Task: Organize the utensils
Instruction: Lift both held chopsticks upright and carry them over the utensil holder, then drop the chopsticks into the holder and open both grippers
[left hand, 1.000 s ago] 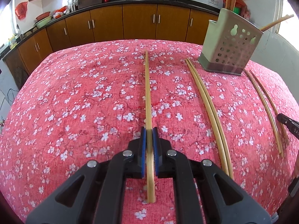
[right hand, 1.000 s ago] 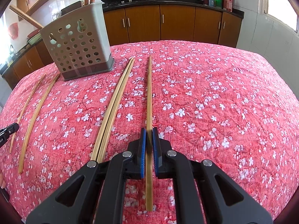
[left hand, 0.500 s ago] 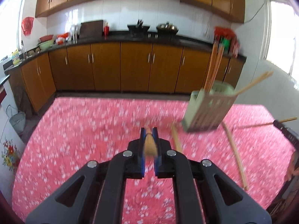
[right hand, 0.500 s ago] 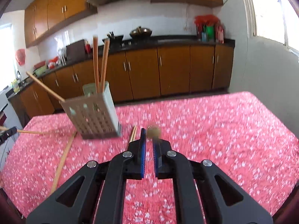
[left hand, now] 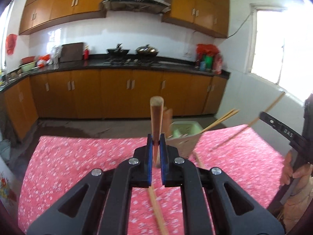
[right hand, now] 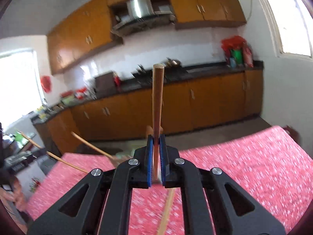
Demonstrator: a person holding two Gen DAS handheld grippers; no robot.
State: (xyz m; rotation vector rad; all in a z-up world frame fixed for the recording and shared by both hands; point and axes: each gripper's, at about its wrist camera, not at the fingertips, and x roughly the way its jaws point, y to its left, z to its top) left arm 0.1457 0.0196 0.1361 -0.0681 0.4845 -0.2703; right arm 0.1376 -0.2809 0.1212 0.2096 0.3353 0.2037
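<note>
My left gripper (left hand: 156,144) is shut on a long wooden chopstick (left hand: 156,117) and holds it above the table, tip pointing forward and up. The pale green perforated utensil holder (left hand: 183,139) stands just right of it, with chopsticks (left hand: 221,120) leaning out. My right gripper (right hand: 156,144) is shut on another wooden chopstick (right hand: 157,98), raised the same way. The holder is mostly hidden behind the right gripper; leaning chopsticks (right hand: 92,146) show to its left. More chopsticks lie on the table below each gripper (left hand: 156,211) (right hand: 166,213).
The table has a red floral cloth (left hand: 78,156). The other gripper and the hand holding it show at the right edge of the left wrist view (left hand: 283,135). Orange kitchen cabinets (left hand: 117,94) and a dark counter lie beyond the table.
Both grippers have lifted their chopsticks off the cloth and tilted them upward. The views rose from the table to the kitchen wall, and the holder now sits lower and closer.
</note>
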